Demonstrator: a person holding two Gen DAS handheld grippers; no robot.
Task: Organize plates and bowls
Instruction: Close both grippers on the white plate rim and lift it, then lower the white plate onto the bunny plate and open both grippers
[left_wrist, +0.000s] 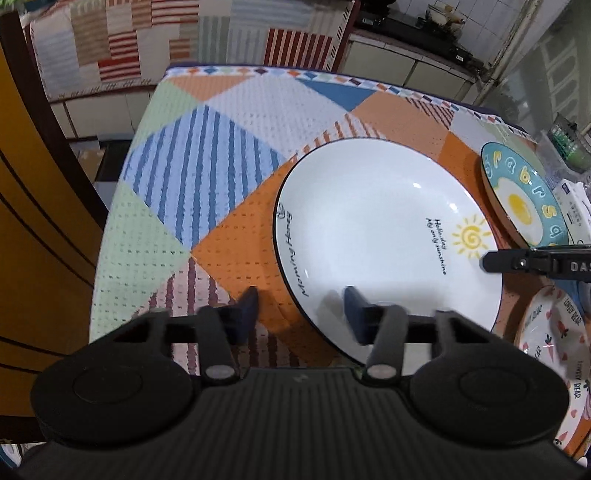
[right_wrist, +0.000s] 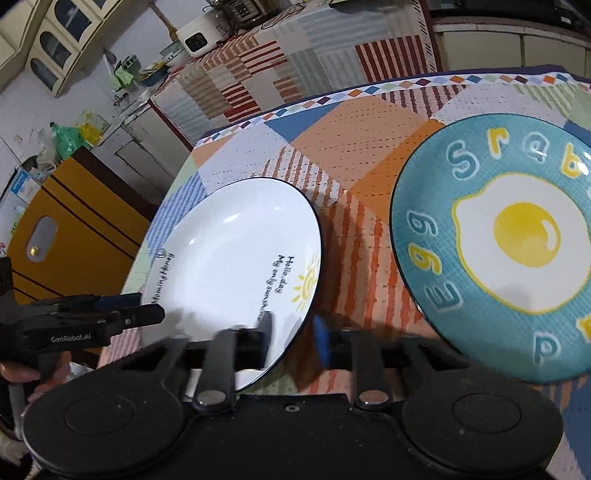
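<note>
A white plate (left_wrist: 384, 236) with a sun drawing lies on the patchwork tablecloth; it also shows in the right wrist view (right_wrist: 229, 266). My left gripper (left_wrist: 301, 314) is open, its two fingers straddling the plate's near left rim. My right gripper (right_wrist: 293, 338) is open, its fingers straddling the plate's right rim; its finger shows in the left wrist view (left_wrist: 517, 263). A teal plate (right_wrist: 506, 251) with a fried-egg picture lies to the right, also in the left wrist view (left_wrist: 524, 195). A floral "Lovely Bear" bowl (left_wrist: 557, 354) sits at the near right.
The table (left_wrist: 177, 184) has its edges at the far and left sides. A yellow cabinet (right_wrist: 74, 236) stands left of the table. A cloth-covered counter (right_wrist: 295, 55) with appliances lies behind. Packets and a glass (left_wrist: 569, 147) crowd the table's far right.
</note>
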